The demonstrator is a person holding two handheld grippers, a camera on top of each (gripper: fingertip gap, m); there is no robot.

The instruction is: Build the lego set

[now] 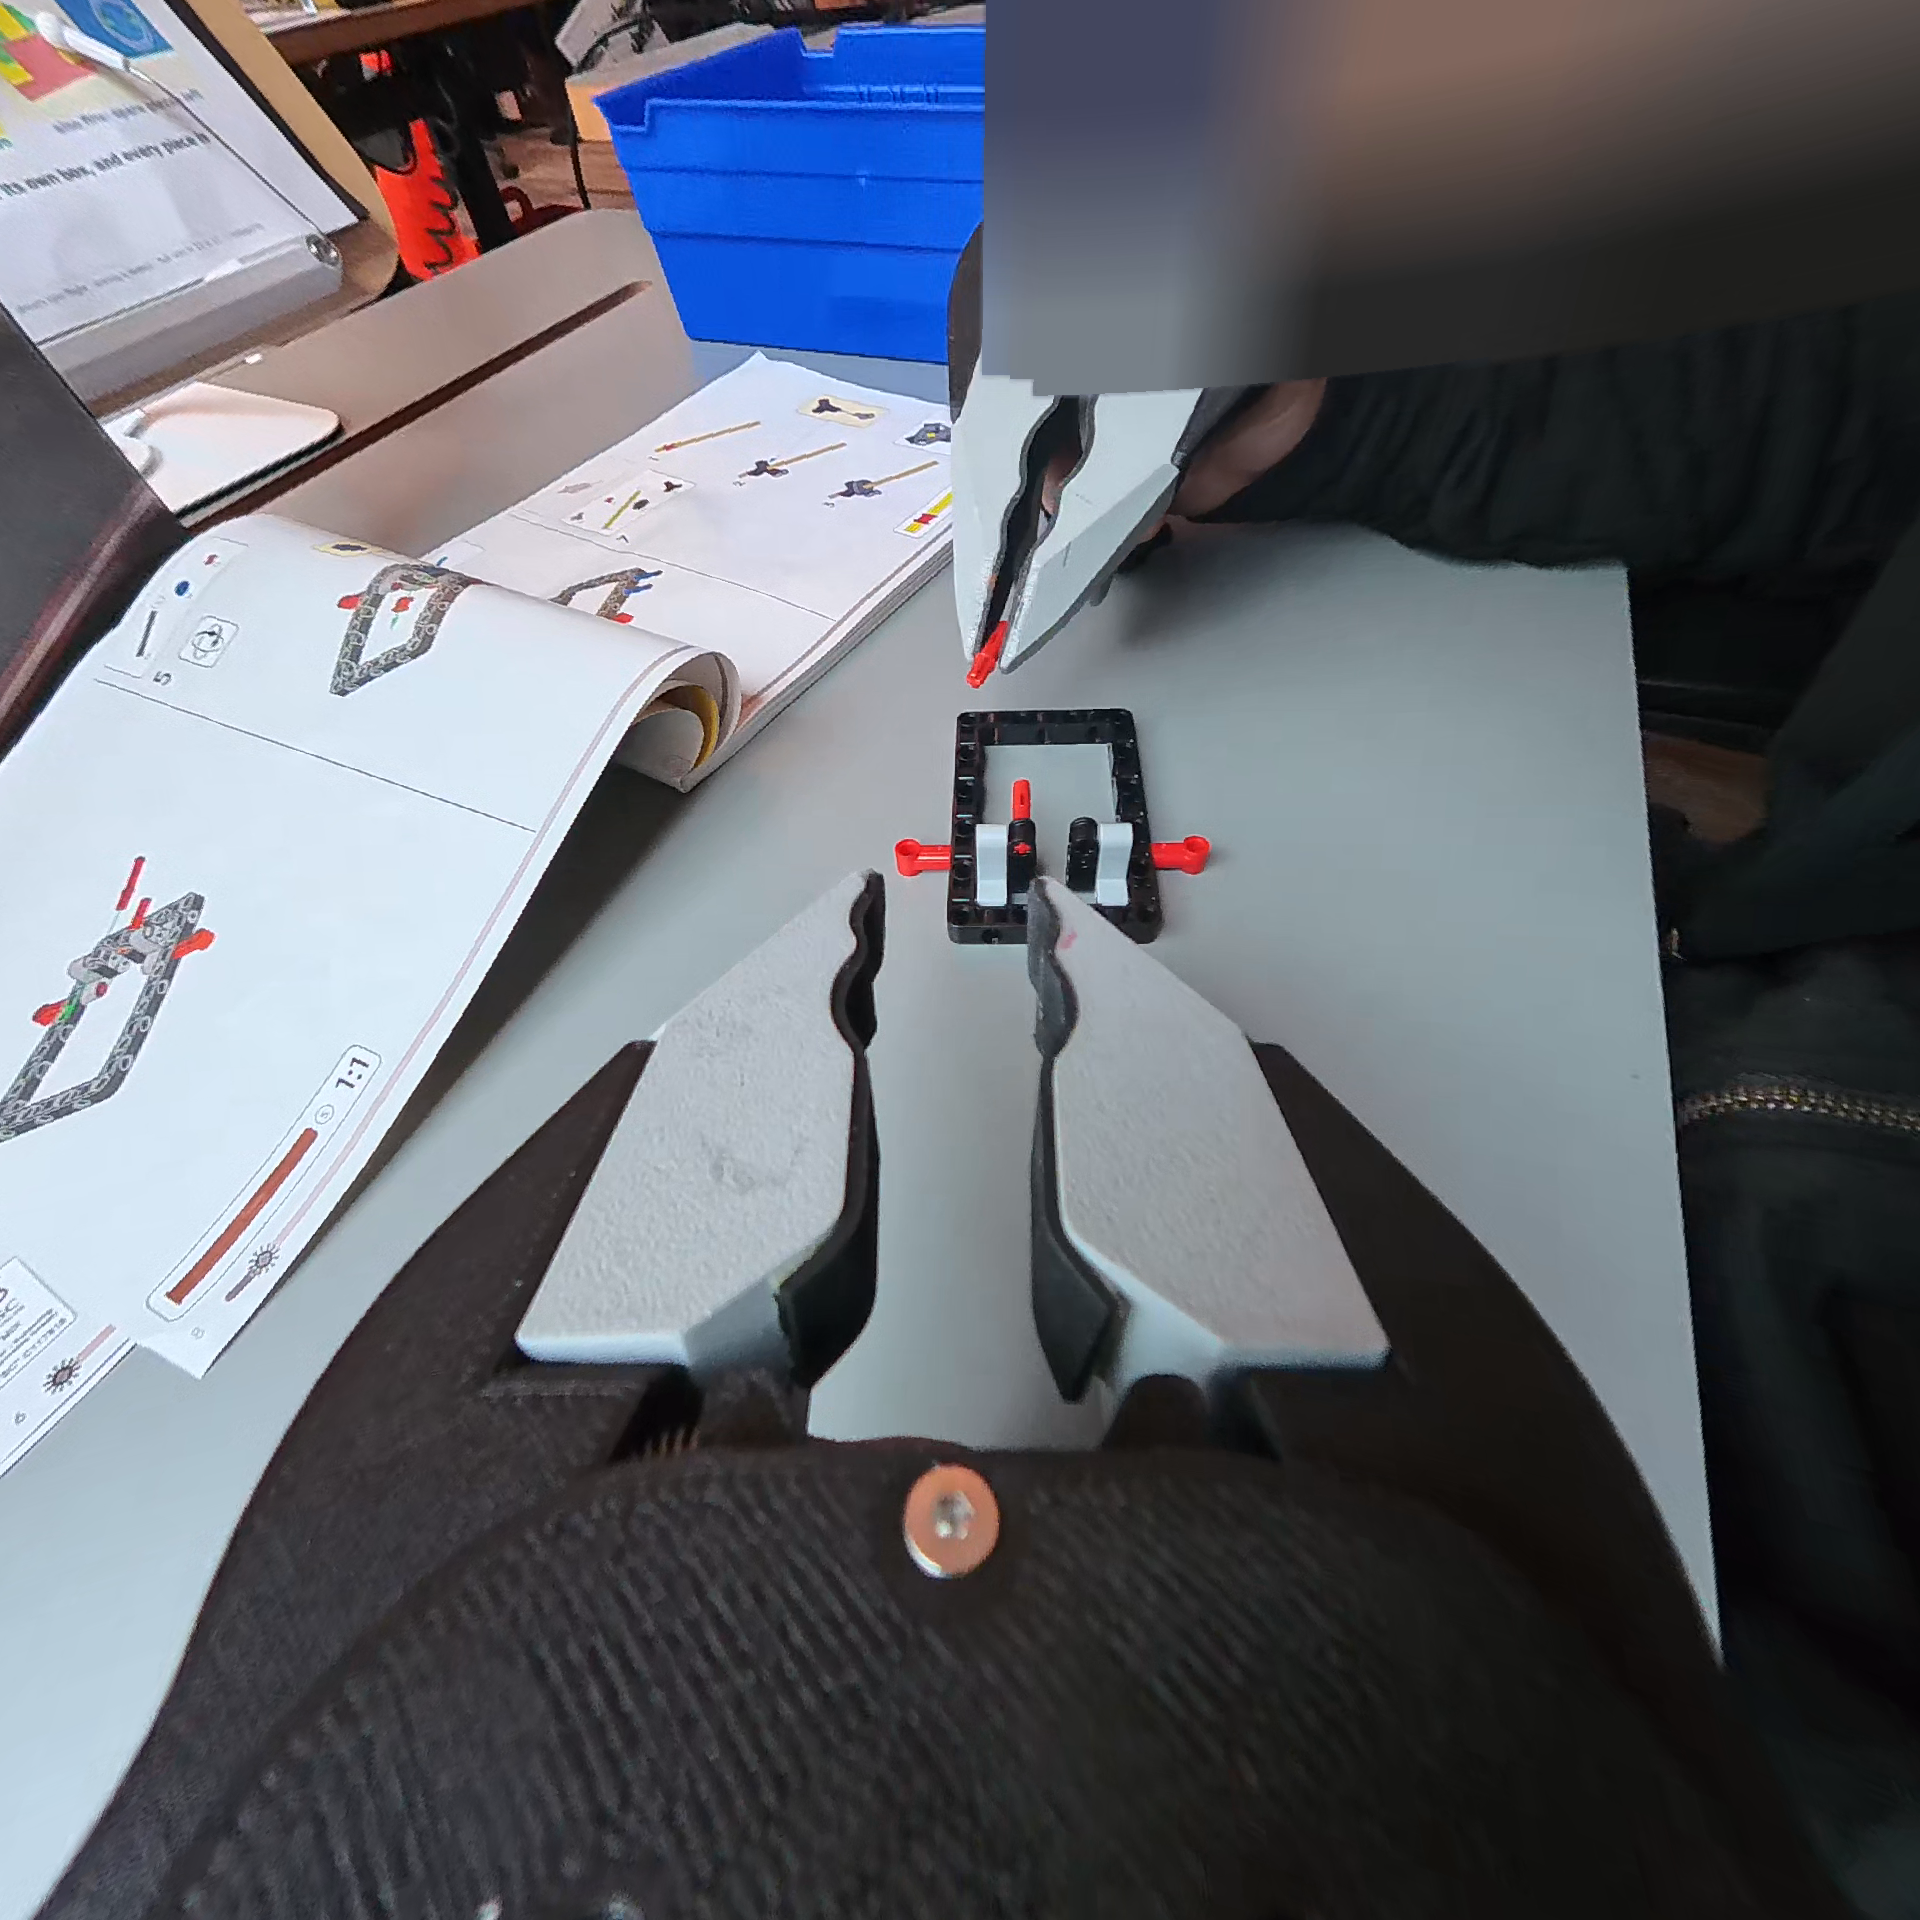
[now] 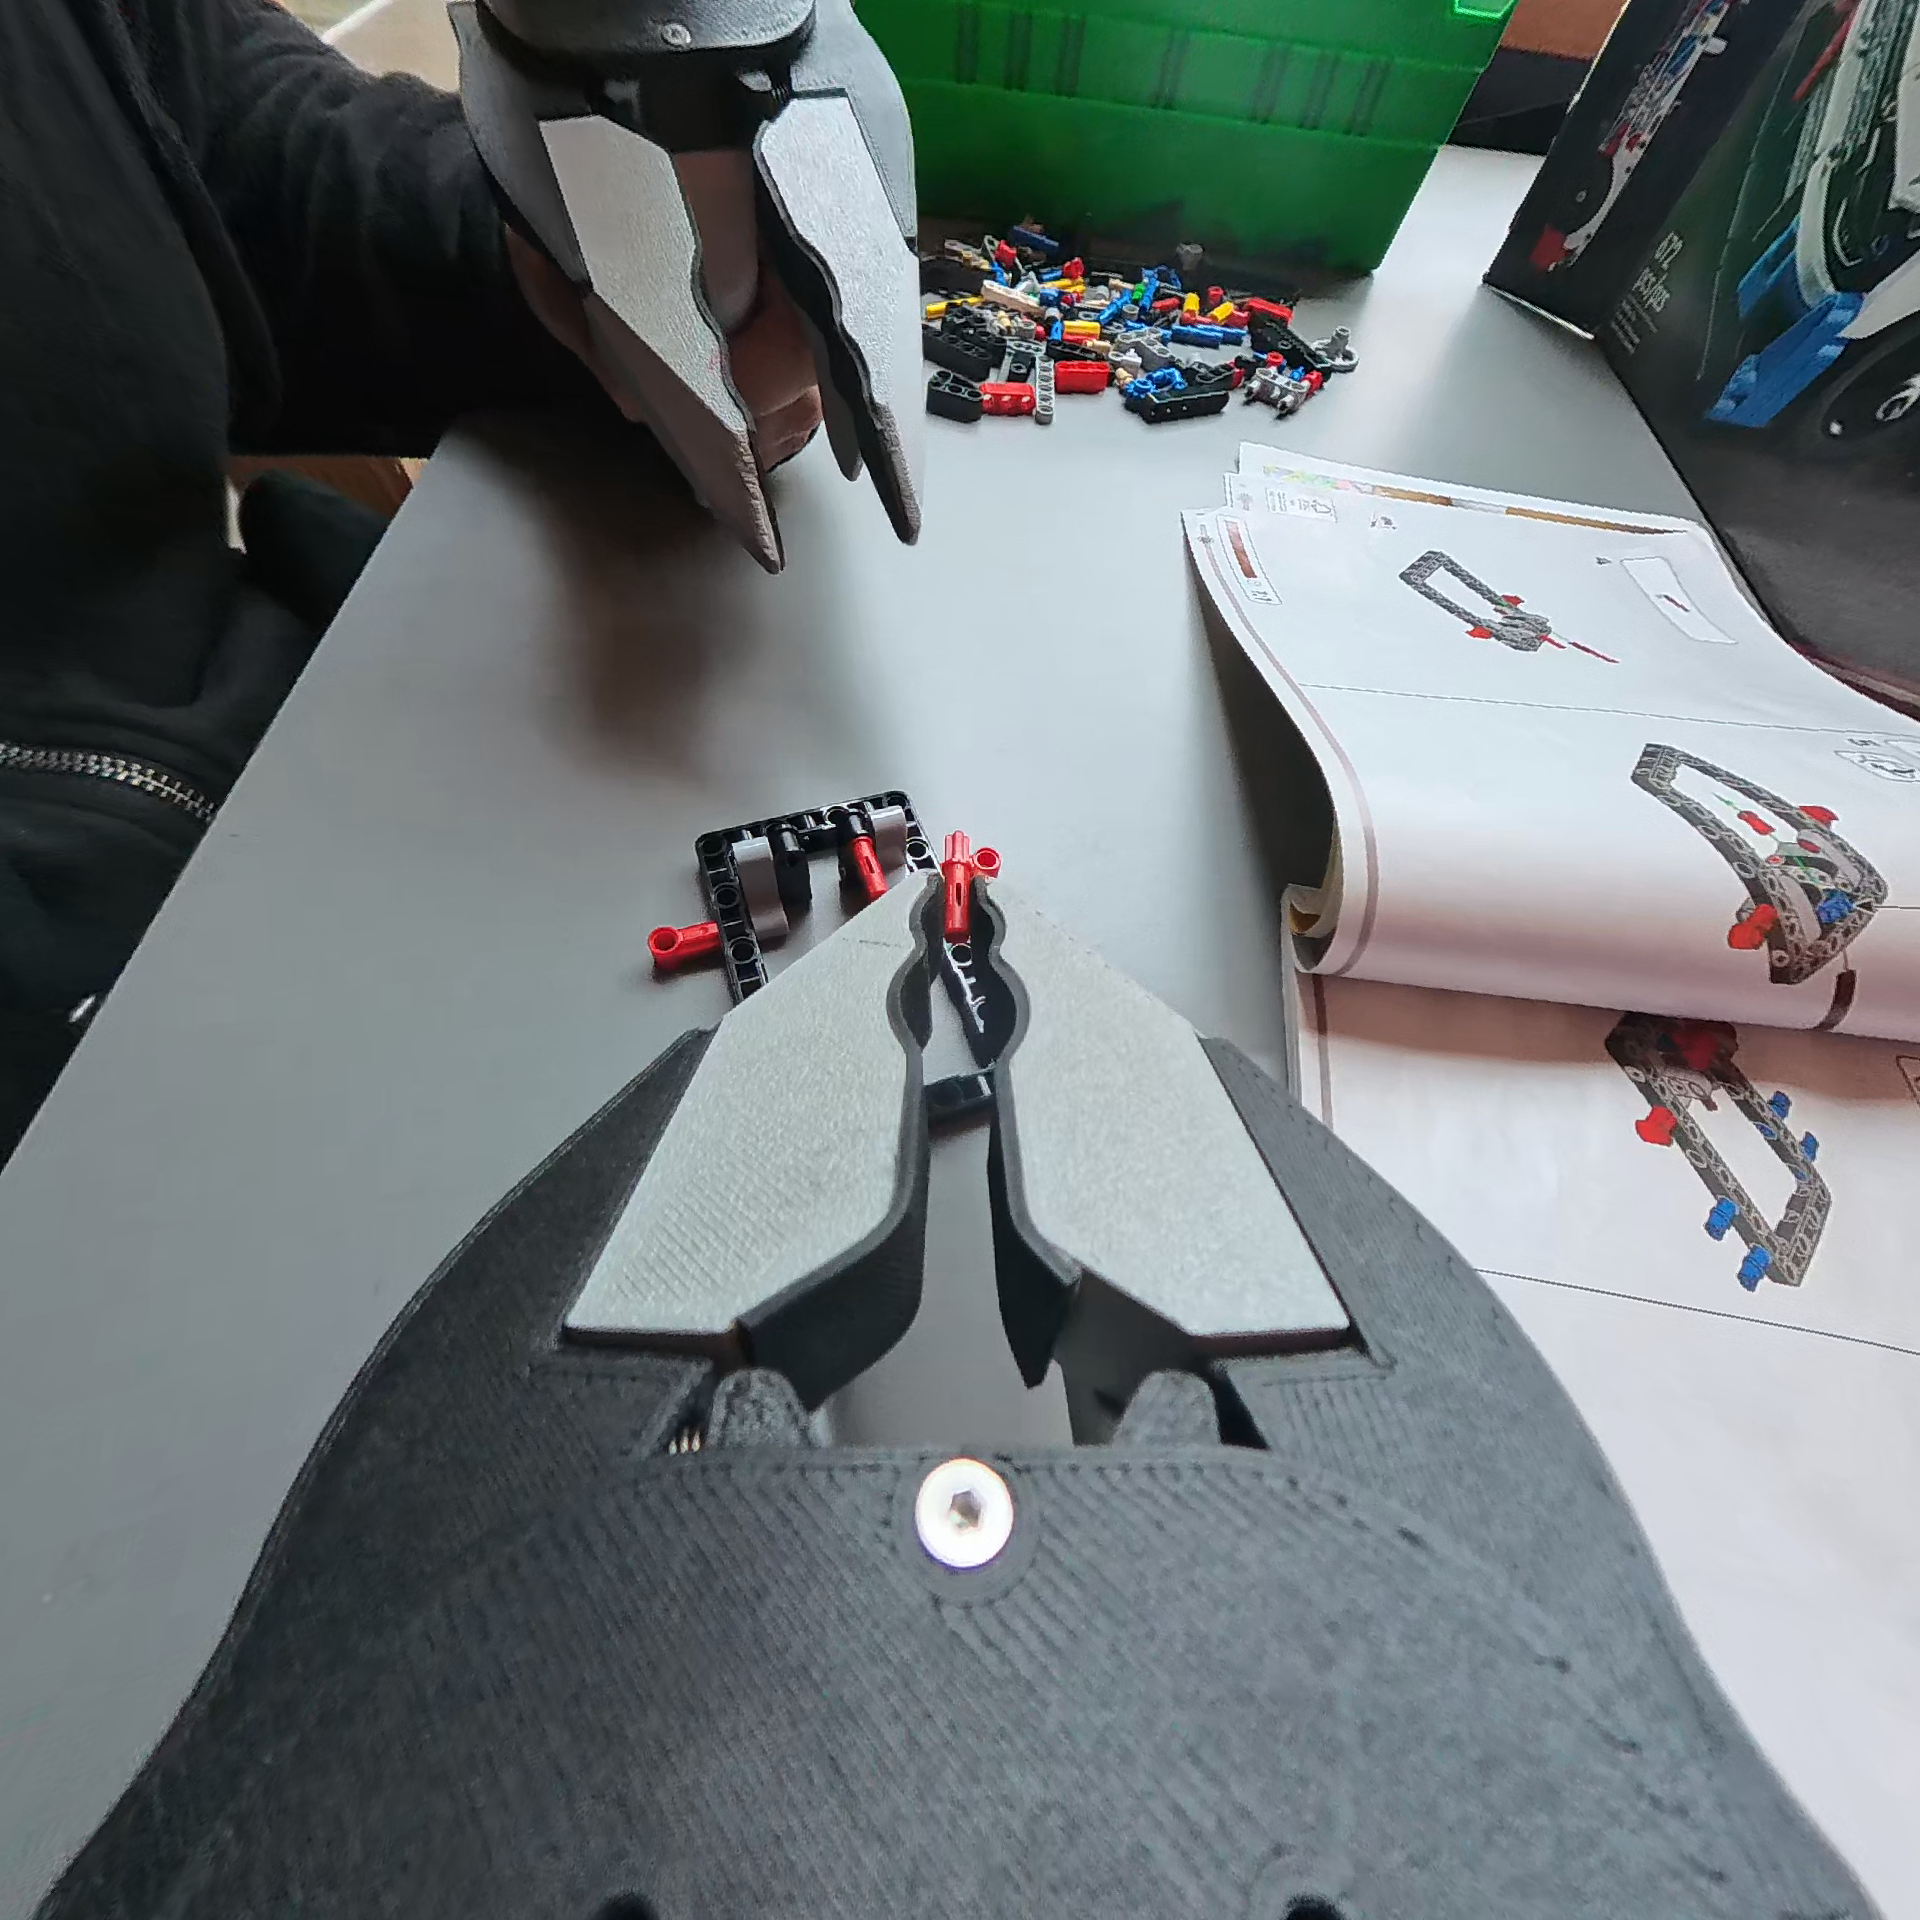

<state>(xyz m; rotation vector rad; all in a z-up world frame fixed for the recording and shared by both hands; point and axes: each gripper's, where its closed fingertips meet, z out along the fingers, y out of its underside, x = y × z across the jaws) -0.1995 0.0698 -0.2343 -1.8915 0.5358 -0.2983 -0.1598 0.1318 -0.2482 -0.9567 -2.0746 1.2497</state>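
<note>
A black rectangular Lego frame (image 1: pixel 966 769) lies flat on the grey table (image 1: pixel 1351 831). It carries two grey blocks, a red axle (image 1: pixel 1021 800) and a red pin sticking out of each long side (image 1: pixel 920 854). My left gripper (image 1: pixel 954 909) is open and empty, its tips just short of the frame's near end. My right gripper (image 2: pixel 961 899) is shut on a small red pin (image 2: pixel 956 883) and holds it just above the frame (image 2: pixel 724 883). In the left wrist view, the right gripper (image 1: pixel 994 665) hovers with the pin (image 1: pixel 982 660) over the frame's far end.
An open instruction booklet (image 1: pixel 416 727) lies beside the frame; it also shows in the right wrist view (image 2: pixel 1558 779). A pile of loose Lego parts (image 2: pixel 1122 332) lies before a green bin (image 2: pixel 1174 125). A blue bin (image 1: pixel 810 187) and the set's box (image 2: pixel 1766 208) stand farther off.
</note>
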